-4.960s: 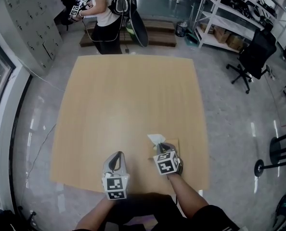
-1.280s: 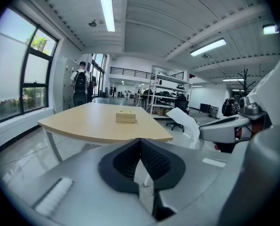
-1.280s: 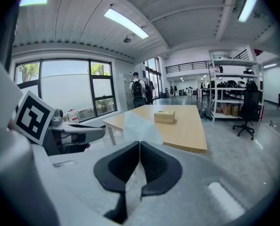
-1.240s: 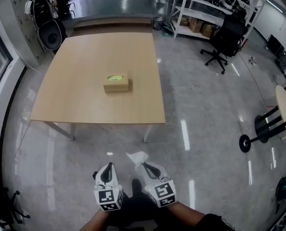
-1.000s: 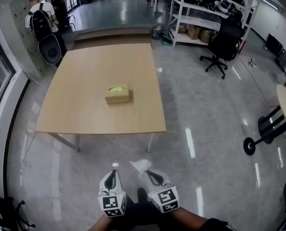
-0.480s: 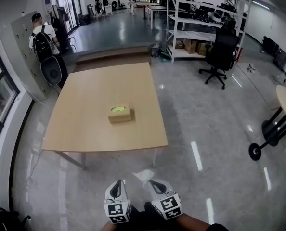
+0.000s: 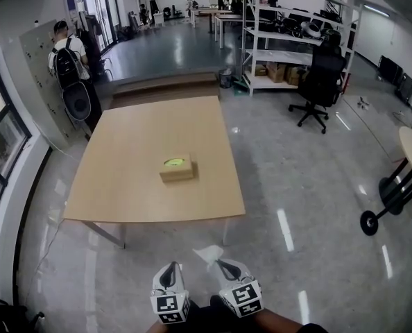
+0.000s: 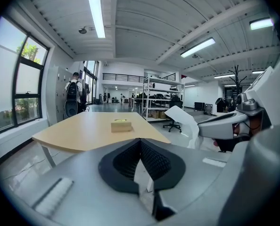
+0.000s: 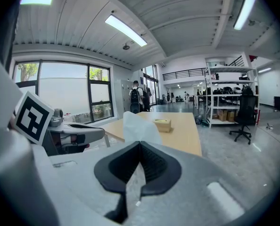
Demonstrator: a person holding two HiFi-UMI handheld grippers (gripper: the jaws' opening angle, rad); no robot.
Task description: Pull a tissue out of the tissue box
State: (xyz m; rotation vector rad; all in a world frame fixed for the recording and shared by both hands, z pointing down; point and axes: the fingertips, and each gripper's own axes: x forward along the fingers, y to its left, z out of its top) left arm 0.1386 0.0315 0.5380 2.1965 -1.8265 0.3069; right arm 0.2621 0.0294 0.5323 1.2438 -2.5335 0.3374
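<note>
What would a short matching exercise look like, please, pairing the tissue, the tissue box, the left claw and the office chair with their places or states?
1 tissue
2 tissue box
3 left claw
4 office chair

a on the wooden table
b shut and empty
c pinched in the right claw
d standing by the shelving

Pairs: 1-c, 2-a, 3-b, 4-d.

Left gripper [image 7: 170,266] and right gripper [image 7: 222,265], hand-held pair.
- Shells: pale grey, smooth, tapering toward the tips.
- Pads [image 8: 152,160]: black, ribbed, set in a dark rounded recess.
- Marker cube [image 7: 169,308]: one on each rear, white with black square patterns.
- Dark clothing [image 7: 204,316]: at 6 o'clock, head view.
</note>
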